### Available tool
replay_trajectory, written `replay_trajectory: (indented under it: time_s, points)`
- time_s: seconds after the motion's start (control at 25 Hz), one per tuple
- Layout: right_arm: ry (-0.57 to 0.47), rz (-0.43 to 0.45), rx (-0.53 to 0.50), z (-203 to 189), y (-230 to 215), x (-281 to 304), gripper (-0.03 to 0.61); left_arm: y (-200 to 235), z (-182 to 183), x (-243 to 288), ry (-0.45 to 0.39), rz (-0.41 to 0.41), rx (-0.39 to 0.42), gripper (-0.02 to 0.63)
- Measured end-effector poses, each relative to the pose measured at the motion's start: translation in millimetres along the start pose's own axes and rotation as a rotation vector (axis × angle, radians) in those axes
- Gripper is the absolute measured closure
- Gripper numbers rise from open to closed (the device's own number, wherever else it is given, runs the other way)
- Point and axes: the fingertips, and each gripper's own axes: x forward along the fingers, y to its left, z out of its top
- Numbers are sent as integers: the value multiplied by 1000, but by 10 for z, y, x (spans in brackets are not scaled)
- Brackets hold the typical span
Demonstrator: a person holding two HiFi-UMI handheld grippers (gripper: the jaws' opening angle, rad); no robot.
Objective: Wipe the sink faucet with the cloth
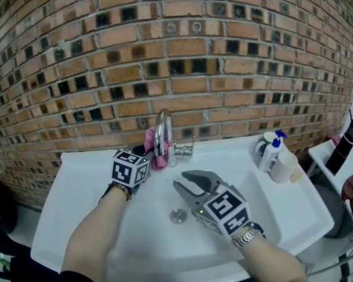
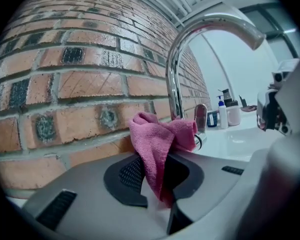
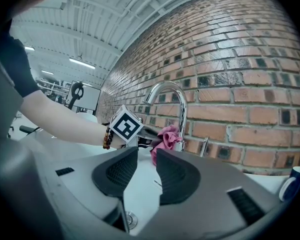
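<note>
— Where do we have the cloth?

— In our left gripper. Its two dark pads are clamped on the pink cloth, which comes up between them and bunches out past the tips.

— And where does that bunch sit?

— Low on the chrome faucet, against the bottom of the upright stem, on the side toward the brick wall. From the head view we see pink showing to the left of the stem and behind it. The spout arches over above it.

— What about our other hand?

— Our right gripper is over the white sink, pointing toward the faucet and near level. Its jaws stand a little apart and nothing is between them. Through the gap we see only the white basin, with the drain lower down.

— Does it touch anything?

— Not that we can see. It is apart from the faucet and the cloth, with the drain just beside it in the head view.

— Anything else on the sink?

— The small lever sits just right of the stem. At the far right corner a white pump bottle with a blue top stands beside a pale cup, well apart from both our grippers
</note>
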Motion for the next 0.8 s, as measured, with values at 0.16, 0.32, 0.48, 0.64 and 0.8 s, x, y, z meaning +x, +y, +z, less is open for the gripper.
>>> replay_trajectory:
  time_s: [0.16, 0.32, 0.48, 0.64, 0.8]
  points:
    - [-14, -10, 12, 69, 4, -14, 449, -31, -194, 62, 52, -2, 6, 552]
    - [-5, -7, 1, 8, -25, -5, 449, -51, -285, 102, 67, -3, -7, 552]
    - [-11, 1, -1, 31, -12, -1, 449, -60, -318, 110, 77, -4, -11, 552]
    - [-2, -10, 4, 21, -21, -3, 449, -93, -375, 103, 92, -5, -4, 552]
    - [8, -10, 0, -15, -25, 2, 449, -143, -415, 75, 106, -2, 28, 552]
